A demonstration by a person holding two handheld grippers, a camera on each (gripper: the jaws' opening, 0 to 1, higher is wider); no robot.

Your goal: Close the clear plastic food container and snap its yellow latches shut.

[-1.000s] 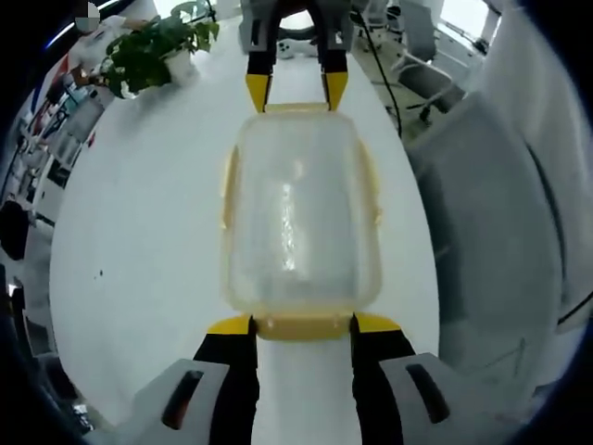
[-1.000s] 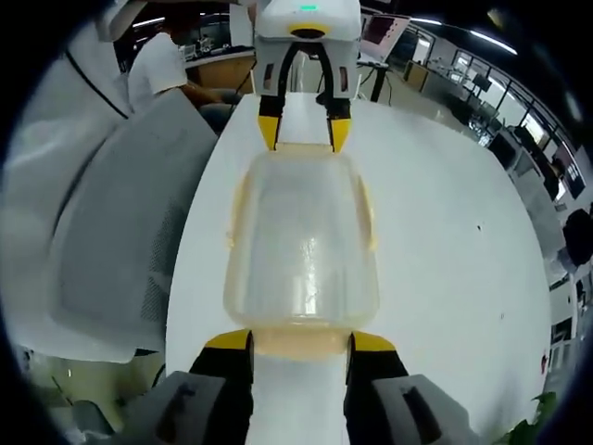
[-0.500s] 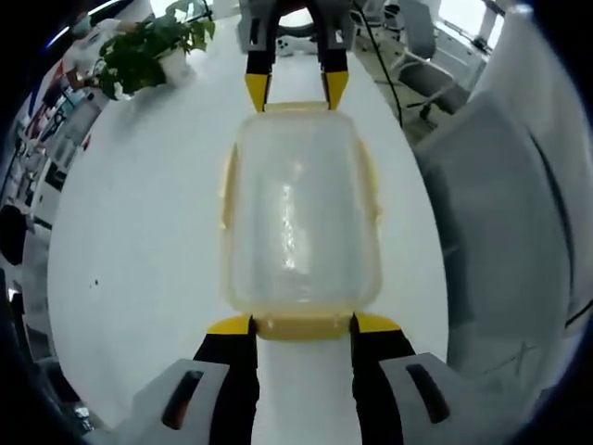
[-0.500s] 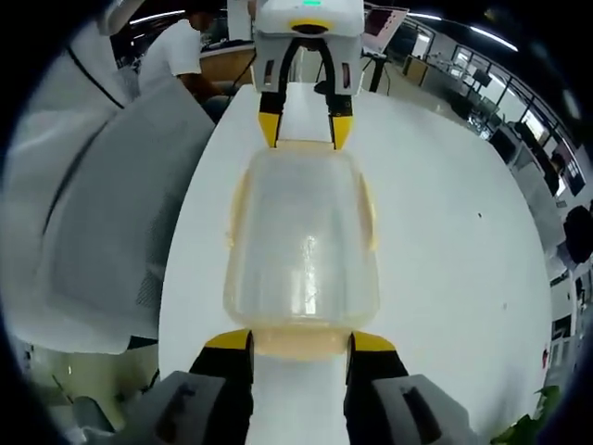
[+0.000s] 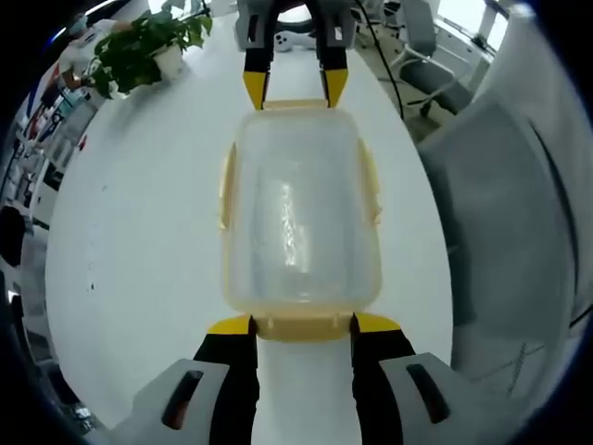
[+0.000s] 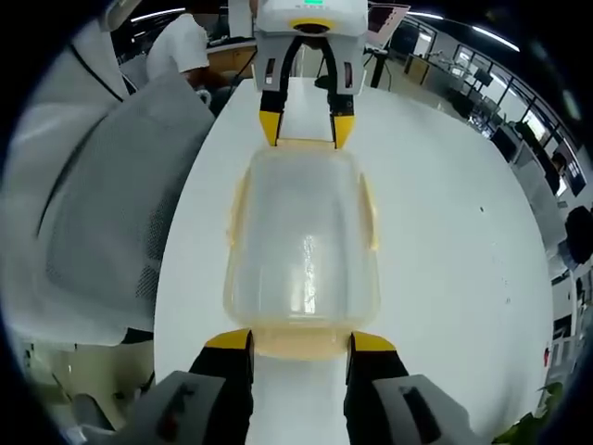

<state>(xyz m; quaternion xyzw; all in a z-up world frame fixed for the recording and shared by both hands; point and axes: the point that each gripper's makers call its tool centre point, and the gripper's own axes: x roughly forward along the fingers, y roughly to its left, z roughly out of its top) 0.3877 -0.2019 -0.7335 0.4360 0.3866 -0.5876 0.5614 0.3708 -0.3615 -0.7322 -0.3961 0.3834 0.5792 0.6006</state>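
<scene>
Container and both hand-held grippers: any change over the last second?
No visible change. The clear container sits on the white table with its lid on. The left hand-held gripper is at one end latch and the right hand-held gripper at the opposite one, each with its jaws apart beside the latch. Only the background slid a little, from camera motion.

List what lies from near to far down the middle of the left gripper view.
Left gripper → near yellow latch → clear container → far yellow latch → right gripper, coming in from the far end, all over the white table.
</scene>
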